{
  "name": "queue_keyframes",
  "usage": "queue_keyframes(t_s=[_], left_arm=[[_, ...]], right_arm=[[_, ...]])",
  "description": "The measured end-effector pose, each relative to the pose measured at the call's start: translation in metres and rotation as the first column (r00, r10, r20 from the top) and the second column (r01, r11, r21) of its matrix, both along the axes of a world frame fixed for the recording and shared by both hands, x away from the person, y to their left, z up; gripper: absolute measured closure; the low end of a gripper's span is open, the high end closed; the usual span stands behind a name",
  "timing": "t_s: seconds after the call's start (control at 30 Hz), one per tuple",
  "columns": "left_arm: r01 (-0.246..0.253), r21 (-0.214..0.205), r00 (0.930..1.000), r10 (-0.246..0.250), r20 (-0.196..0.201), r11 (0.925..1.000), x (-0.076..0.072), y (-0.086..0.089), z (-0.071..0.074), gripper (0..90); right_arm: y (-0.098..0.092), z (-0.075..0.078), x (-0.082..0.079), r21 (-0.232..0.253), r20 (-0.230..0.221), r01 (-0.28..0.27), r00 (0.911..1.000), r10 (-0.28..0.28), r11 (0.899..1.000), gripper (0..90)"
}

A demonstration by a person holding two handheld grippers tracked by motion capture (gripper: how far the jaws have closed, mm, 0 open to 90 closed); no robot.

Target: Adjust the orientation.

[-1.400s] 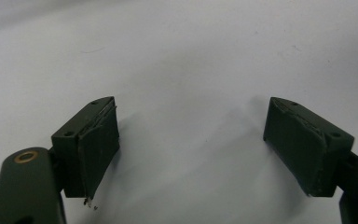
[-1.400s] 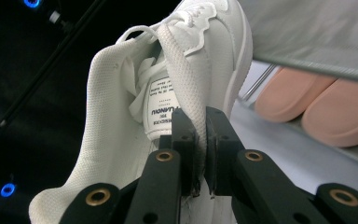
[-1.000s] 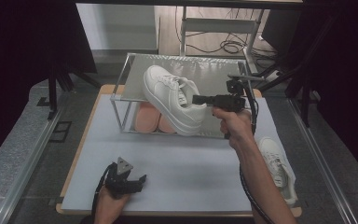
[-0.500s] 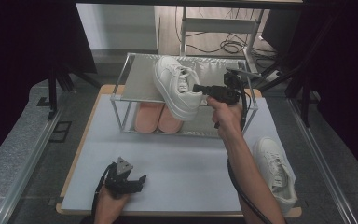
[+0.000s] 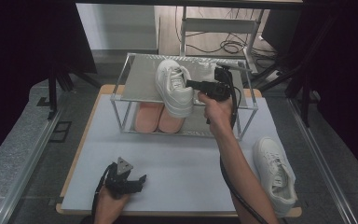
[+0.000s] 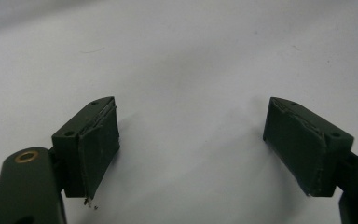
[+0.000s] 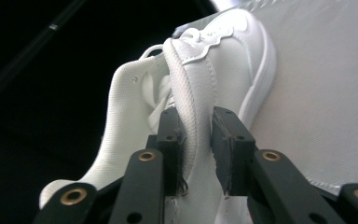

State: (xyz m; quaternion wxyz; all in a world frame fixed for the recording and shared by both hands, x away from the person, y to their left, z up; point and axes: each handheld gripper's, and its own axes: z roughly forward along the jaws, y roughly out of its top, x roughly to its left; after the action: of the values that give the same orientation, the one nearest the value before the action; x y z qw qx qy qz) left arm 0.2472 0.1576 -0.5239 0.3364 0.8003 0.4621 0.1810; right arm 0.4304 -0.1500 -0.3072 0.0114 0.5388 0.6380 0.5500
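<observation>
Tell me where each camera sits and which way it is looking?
High view: above the person's side, looking forward and down on the table and shoe rack; both forearms, left gripper, right gripper.
Left gripper view: on the left gripper, looking along its wide-apart jaws at bare table.
Right gripper view: on the right gripper, looking along its jaws, which have just been opening around the white shoe collar.
Shared: high and right gripper views show that shoe.

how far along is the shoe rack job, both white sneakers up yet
Not yet. One white sneaker rests on the rack's top shelf. The right gripper straddles its collar, and its jaws have just been opening, with a gap at the right pad. The second white sneaker lies on the table. The left gripper waits open.
</observation>
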Motion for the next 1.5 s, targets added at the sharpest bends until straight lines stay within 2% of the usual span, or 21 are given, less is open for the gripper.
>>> queue_keyframes(t_s=[0.03, 0.13, 0.23, 0.4, 0.5, 0.6, 0.73, 0.83, 0.9, 1.03, 1.13, 1.27, 1.37, 1.5], left_arm=[[0.000, 0.000, 1.0000, 0.000, 0.000, 1.0000, 0.000, 0.000, 0.000, 18.3], [0.001, 0.000, 1.0000, -0.001, 0.001, 1.0000, 0.000, 0.000, 0.000, 18.4], [0.001, 0.000, 1.0000, -0.001, 0.001, 1.0000, 0.000, 0.000, 0.000, 18.5], [-0.003, -0.004, 1.0000, 0.003, 0.003, 1.0000, 0.000, 0.000, 0.000, 18.4], [-0.001, -0.002, 1.0000, 0.001, 0.004, 1.0000, 0.000, 0.000, 0.000, 18.4], [-0.001, -0.001, 1.0000, 0.001, 0.004, 1.0000, 0.000, 0.000, 0.000, 18.5], [-0.001, -0.001, 1.0000, 0.001, 0.005, 1.0000, 0.000, 0.000, 0.000, 18.5], [-0.001, -0.001, 1.0000, 0.001, 0.005, 1.0000, 0.000, 0.000, 0.000, 18.5], [-0.002, -0.001, 1.0000, 0.002, 0.005, 1.0000, 0.000, 0.000, 0.000, 18.5], [-0.002, -0.001, 1.0000, 0.002, 0.005, 1.0000, 0.000, 0.000, 0.000, 18.5], [-0.002, -0.001, 1.0000, 0.002, 0.005, 1.0000, 0.000, 0.000, 0.000, 18.5], [-0.002, -0.002, 1.0000, 0.002, 0.005, 1.0000, 0.000, 0.000, 0.000, 18.5], [-0.002, -0.003, 1.0000, 0.002, 0.006, 1.0000, 0.000, 0.000, 0.000, 18.5], [-0.002, -0.003, 1.0000, 0.002, 0.008, 1.0000, 0.000, 0.000, 0.000, 18.5]], right_arm=[[0.001, 0.001, -0.001, -0.019, 0.011, -0.008, 0.9999, 0.008, 1.000, 69.5], [-0.003, 0.004, -0.003, -0.004, 0.036, -0.023, 0.9991, 0.023, 1.000, 61.2], [-0.009, 0.008, -0.007, -0.024, 0.074, -0.048, 0.9960, 0.049, 0.999, 55.3], [-0.022, 0.013, -0.020, -0.066, 0.128, -0.055, 0.9898, 0.063, 0.996, 53.7], [-0.031, 0.012, -0.029, -0.092, 0.144, -0.080, 0.9852, 0.093, 0.993, 54.1], [-0.035, 0.009, -0.039, -0.145, 0.173, -0.099, 0.9770, 0.124, 0.984, 55.1], [-0.035, 0.001, -0.053, -0.171, 0.202, -0.142, 0.9633, 0.176, 0.975, 55.8], [-0.031, -0.004, -0.063, -0.212, 0.224, -0.158, 0.9528, 0.205, 0.965, 60.3], [-0.027, -0.009, -0.072, -0.230, 0.233, -0.177, 0.9447, 0.231, 0.957, 72.1], [-0.020, -0.017, -0.082, -0.241, 0.225, -0.207, 0.9382, 0.262, 0.948, 89.6], [-0.016, -0.022, -0.085, -0.240, 0.228, -0.226, 0.9321, 0.281, 0.944, 90.0], [-0.007, -0.024, -0.088, -0.296, 0.238, -0.234, 0.9206, 0.309, 0.926, 90.0], [-0.002, -0.026, -0.089, -0.328, 0.245, -0.229, 0.9162, 0.317, 0.916, 90.0], [0.000, -0.028, -0.084, -0.337, 0.258, -0.207, 0.9178, 0.302, 0.919, 90.0]])
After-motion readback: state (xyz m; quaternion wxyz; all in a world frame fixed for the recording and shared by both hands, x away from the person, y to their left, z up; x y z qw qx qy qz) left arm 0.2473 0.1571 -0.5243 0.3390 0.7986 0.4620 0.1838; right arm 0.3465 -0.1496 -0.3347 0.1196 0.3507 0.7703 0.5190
